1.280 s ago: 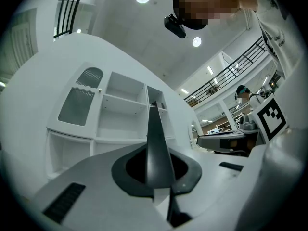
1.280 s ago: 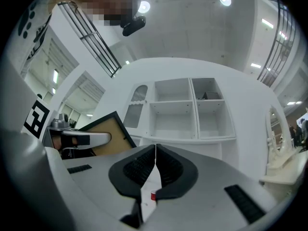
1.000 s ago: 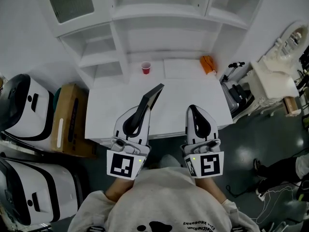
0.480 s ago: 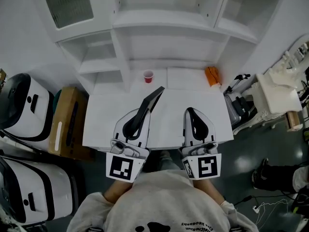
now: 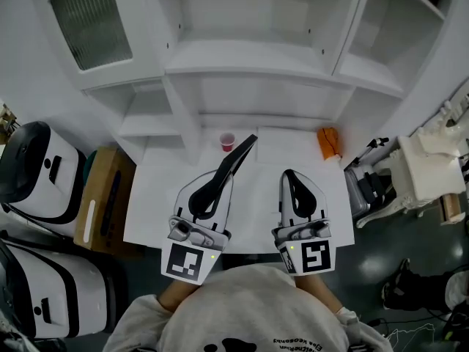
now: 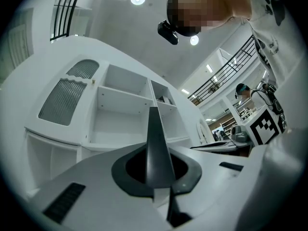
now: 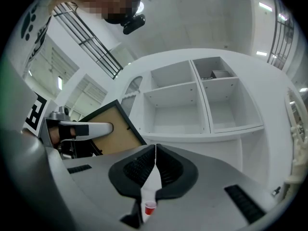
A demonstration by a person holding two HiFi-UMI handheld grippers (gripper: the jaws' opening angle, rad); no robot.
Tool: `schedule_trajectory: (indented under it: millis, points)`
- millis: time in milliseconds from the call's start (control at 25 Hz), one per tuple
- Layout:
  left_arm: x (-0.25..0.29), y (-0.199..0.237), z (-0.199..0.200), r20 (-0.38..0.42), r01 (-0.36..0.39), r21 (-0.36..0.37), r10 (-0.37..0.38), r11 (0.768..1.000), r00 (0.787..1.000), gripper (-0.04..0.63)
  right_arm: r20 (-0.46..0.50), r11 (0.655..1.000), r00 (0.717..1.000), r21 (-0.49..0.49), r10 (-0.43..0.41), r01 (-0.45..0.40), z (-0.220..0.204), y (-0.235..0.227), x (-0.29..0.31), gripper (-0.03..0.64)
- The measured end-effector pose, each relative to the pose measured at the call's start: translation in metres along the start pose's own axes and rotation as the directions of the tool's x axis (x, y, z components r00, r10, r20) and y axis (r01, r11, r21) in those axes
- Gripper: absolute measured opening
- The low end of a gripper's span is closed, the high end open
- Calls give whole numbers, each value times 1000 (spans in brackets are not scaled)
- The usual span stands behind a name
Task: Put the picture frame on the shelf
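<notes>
Black-edged, with a brown back, the picture frame (image 5: pixel 239 152) is clamped edge-on in the left gripper (image 5: pixel 220 180), whose jaws are pressed onto its lower end. From the grip the frame's long axis runs forward and slightly to the right, rising toward the white shelf unit. Its far corner hangs just beside a red cup (image 5: pixel 227 141) in the head view.

The right gripper (image 5: pixel 290 176) hovers alongside, level with the left. Its jaws are together with nothing between them. From its own view the frame's brown back shows off to the left, well clear of its jaws.

Both grippers are above a white desk top (image 5: pixel 157 196). The wide middle shelf (image 5: pixel 249 53) lies straight ahead and higher than the frame's tip, so the left hand, which already carries the frame, is the one placed to set it there. That bay looks empty and broad, with room for the frame to go in.

Edges to mind, in my judgement: the shelf's front lip, the upright divider (image 5: pixel 180 116) to the left, and the cup below. An orange object (image 5: pixel 329 142) sits on the desk to the right, well apart.
</notes>
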State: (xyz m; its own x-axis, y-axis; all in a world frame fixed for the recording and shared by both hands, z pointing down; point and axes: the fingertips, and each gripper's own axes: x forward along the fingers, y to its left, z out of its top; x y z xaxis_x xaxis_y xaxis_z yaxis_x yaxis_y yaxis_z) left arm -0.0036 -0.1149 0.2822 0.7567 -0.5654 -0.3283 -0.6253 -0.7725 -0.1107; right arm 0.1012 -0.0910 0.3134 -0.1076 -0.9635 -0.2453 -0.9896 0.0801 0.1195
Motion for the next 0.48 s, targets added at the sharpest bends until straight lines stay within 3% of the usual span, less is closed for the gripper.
schedule_trajectory:
  millis: [480]
  points:
    - [45, 1, -9, -27, -53, 44, 54, 998, 998, 26, -1, 991, 992, 38, 126, -126, -6, -28, 42, 34]
